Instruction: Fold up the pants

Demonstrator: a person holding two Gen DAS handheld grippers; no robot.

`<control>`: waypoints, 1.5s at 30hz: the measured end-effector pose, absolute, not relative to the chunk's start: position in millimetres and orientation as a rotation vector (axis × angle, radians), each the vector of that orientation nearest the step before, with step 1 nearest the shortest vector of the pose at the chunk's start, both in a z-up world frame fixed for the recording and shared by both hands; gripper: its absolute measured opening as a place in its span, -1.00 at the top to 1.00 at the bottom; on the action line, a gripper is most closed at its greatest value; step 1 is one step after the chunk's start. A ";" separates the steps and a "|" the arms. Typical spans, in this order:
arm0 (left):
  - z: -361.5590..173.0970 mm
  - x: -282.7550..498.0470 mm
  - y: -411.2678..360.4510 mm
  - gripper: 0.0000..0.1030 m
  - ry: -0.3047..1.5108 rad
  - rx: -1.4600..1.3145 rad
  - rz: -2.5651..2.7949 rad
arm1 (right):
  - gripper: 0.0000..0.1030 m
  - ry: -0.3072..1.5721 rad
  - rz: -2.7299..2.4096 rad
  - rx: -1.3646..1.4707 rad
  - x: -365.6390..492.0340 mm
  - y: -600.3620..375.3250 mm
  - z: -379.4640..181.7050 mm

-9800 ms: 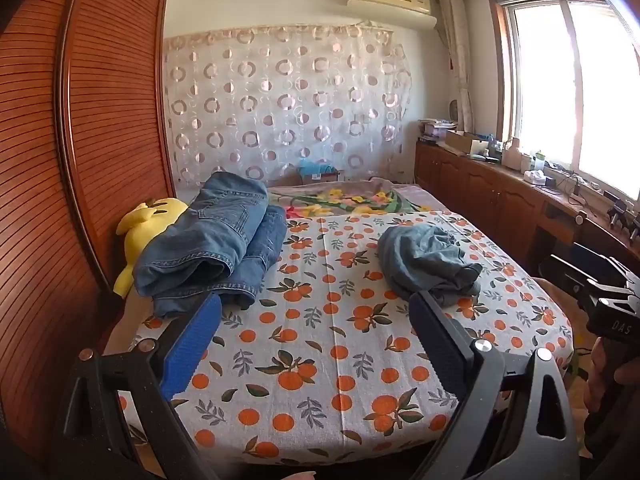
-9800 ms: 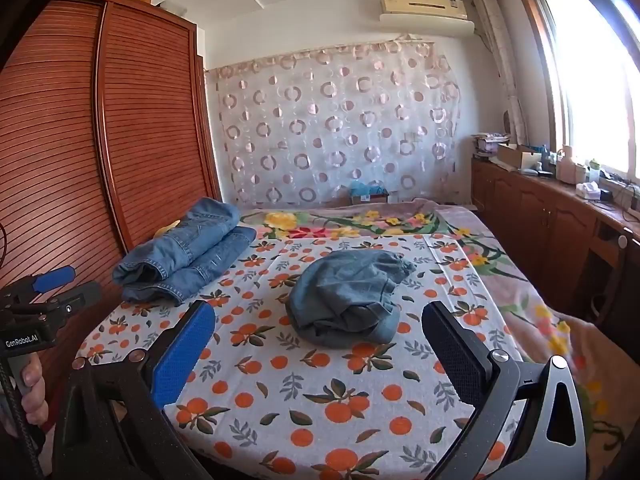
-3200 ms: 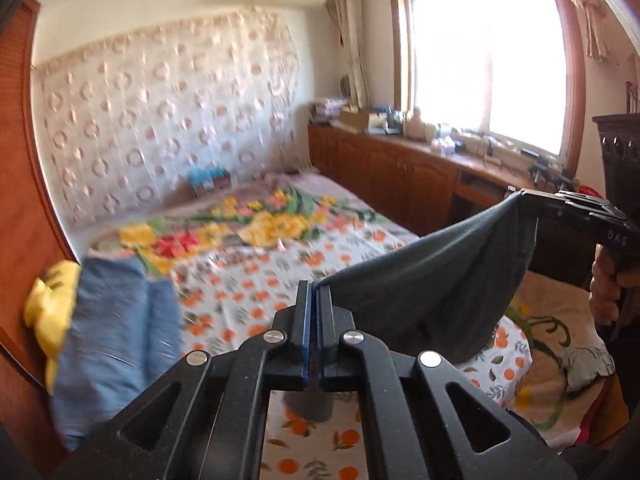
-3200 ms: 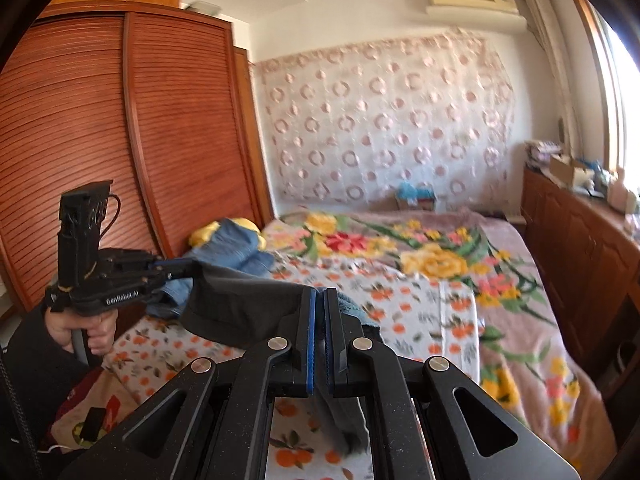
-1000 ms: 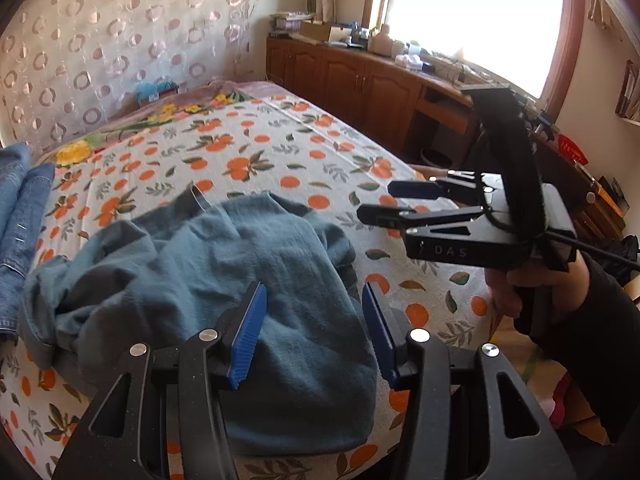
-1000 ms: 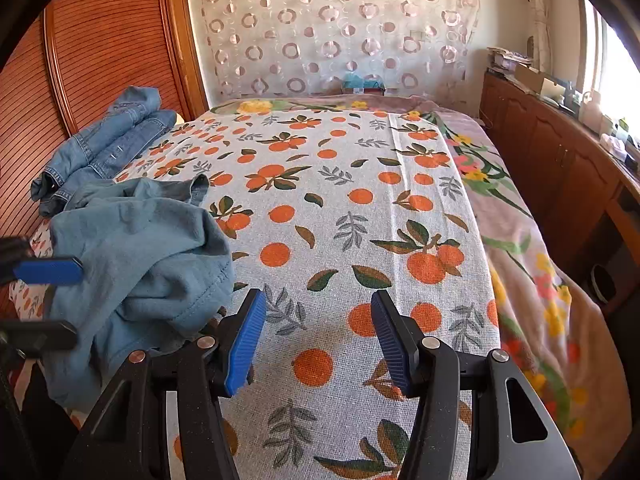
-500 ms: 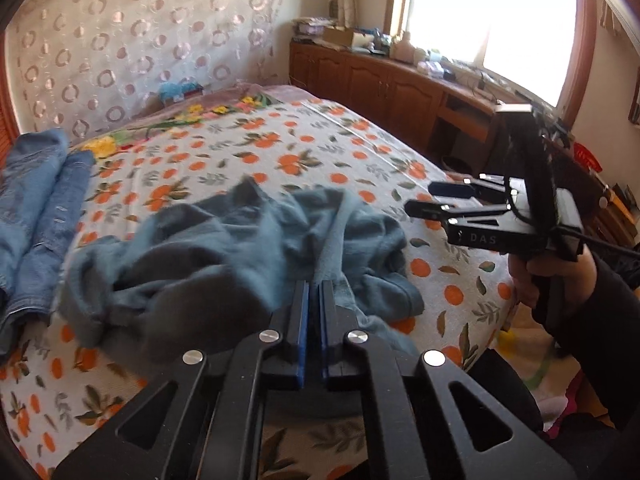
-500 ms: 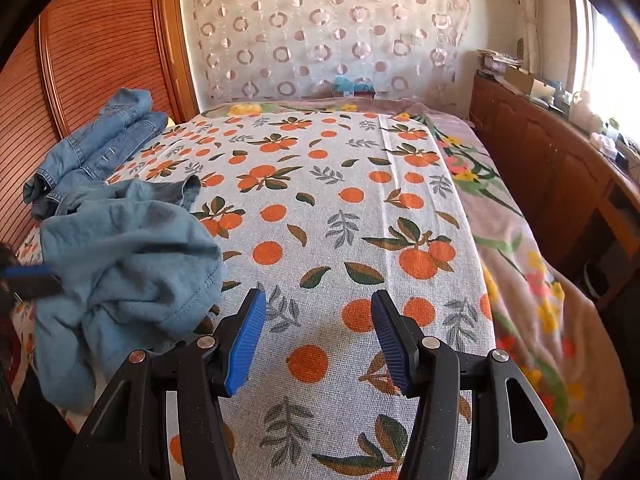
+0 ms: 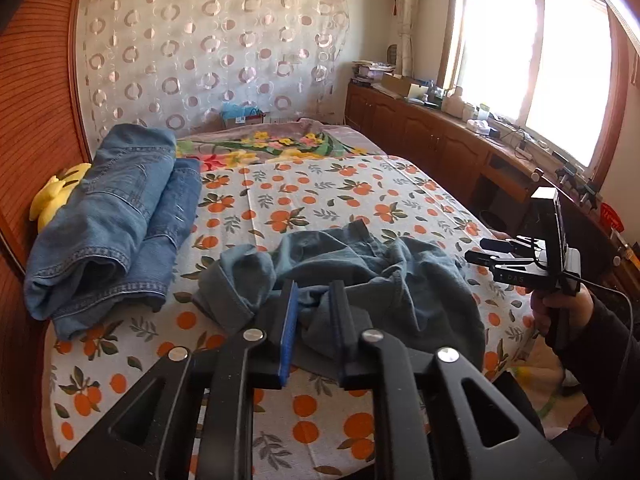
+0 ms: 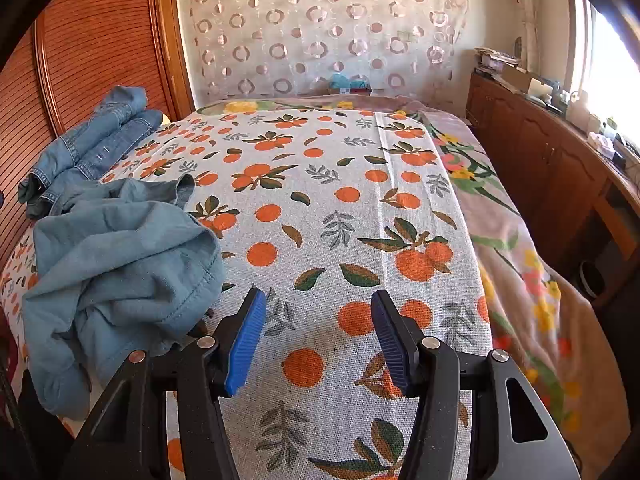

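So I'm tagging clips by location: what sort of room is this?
Most likely a home bedroom: a bed with an orange-print sheet, a wooden wardrobe beside it, and a curtain behind.

bed [image 9: 320, 184] | crumpled pants [image 9: 360, 276] | folded jeans [image 9: 116, 216] | yellow plush [image 9: 56, 196]

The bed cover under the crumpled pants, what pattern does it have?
The bed cover is pale with oranges and green leaves, clearest in the right wrist view.

Both wrist views look low from the foot along the bed [image 9: 304, 200], sharing the crumpled pants [image 9: 360, 280].
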State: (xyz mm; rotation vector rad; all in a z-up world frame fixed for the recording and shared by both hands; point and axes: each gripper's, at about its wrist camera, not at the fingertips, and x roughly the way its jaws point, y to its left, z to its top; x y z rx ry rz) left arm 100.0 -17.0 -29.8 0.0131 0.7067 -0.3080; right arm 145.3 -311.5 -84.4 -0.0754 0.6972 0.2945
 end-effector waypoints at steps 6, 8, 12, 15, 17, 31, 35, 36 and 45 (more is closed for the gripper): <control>-37.1 104.6 -46.7 0.01 0.727 0.032 -0.375 | -0.10 0.701 0.297 -0.075 145.6 -311.8 -84.1; -40.0 106.7 -59.8 0.01 0.740 0.036 -0.394 | -0.10 0.701 0.298 -0.071 145.7 -312.3 -84.0; -45.2 109.7 -92.1 0.01 0.760 0.060 -0.452 | -0.10 0.700 0.298 -0.070 145.4 -312.8 -83.9; -51.5 113.2 -120.4 0.01 0.781 0.087 -0.512 | -0.10 0.693 0.300 -0.072 143.7 -312.6 -83.5; -56.9 116.2 -135.4 0.01 0.799 0.101 -0.543 | -0.10 0.690 0.297 -0.071 143.1 -312.6 -83.3; -48.8 103.8 -103.6 0.92 0.766 0.108 -0.505 | -0.10 0.686 0.300 -0.063 141.5 -314.8 -82.9; -23.3 92.3 -59.2 0.92 0.699 0.071 -0.443 | -0.10 0.690 0.295 -0.065 142.6 -314.2 -82.5; -17.6 90.5 -48.0 0.92 0.682 0.059 -0.429 | -0.10 0.690 0.293 -0.064 142.7 -314.3 -82.3; 15.9 96.8 31.3 0.92 0.585 0.020 -0.271 | -0.10 0.690 0.278 -0.097 142.7 -309.3 -80.7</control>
